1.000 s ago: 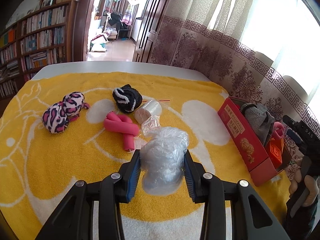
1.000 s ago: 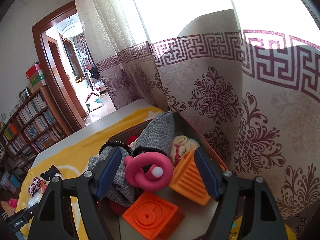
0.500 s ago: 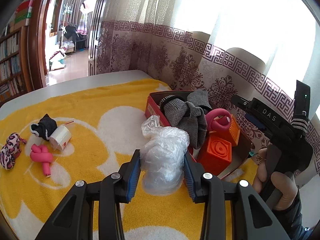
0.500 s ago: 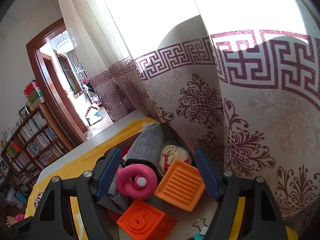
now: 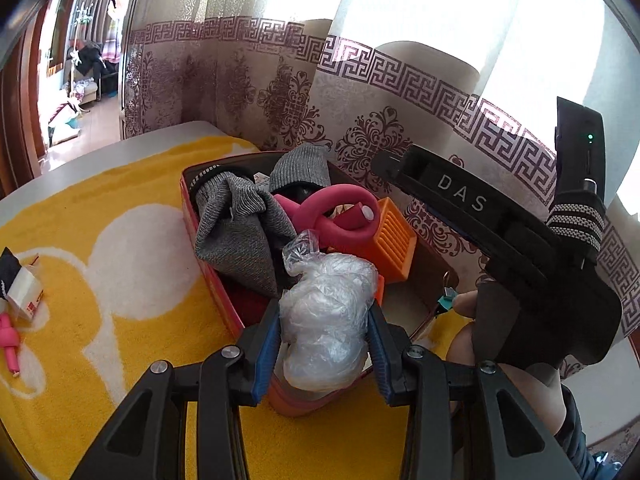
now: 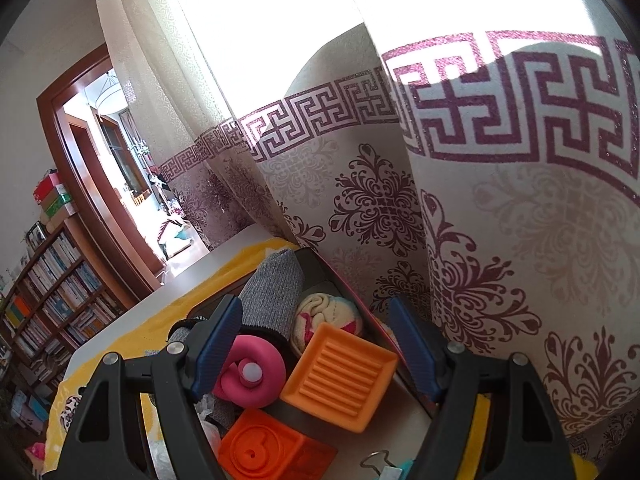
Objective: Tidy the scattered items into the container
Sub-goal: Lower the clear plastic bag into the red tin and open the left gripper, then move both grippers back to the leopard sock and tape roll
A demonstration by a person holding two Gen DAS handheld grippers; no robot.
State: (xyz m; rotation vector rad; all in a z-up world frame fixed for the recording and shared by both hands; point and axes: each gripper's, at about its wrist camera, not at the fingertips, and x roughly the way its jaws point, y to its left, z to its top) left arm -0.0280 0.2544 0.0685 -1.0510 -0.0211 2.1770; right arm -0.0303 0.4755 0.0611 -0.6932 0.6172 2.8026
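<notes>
The left gripper (image 5: 323,354) clamps the crumpled plastic bag (image 5: 326,316) above the near end of the red box (image 5: 200,220), ready to drop it in, while the right gripper (image 6: 316,350), jaws apart and empty, hovers over the box's far side, clear of the drop.

Table under a yellow-and-white towel

The table (image 5: 100,152) carried the towel (image 5: 120,280); on it sat the red box (image 5: 228,308); a pink toy (image 5: 8,340) lay well apart.
</notes>
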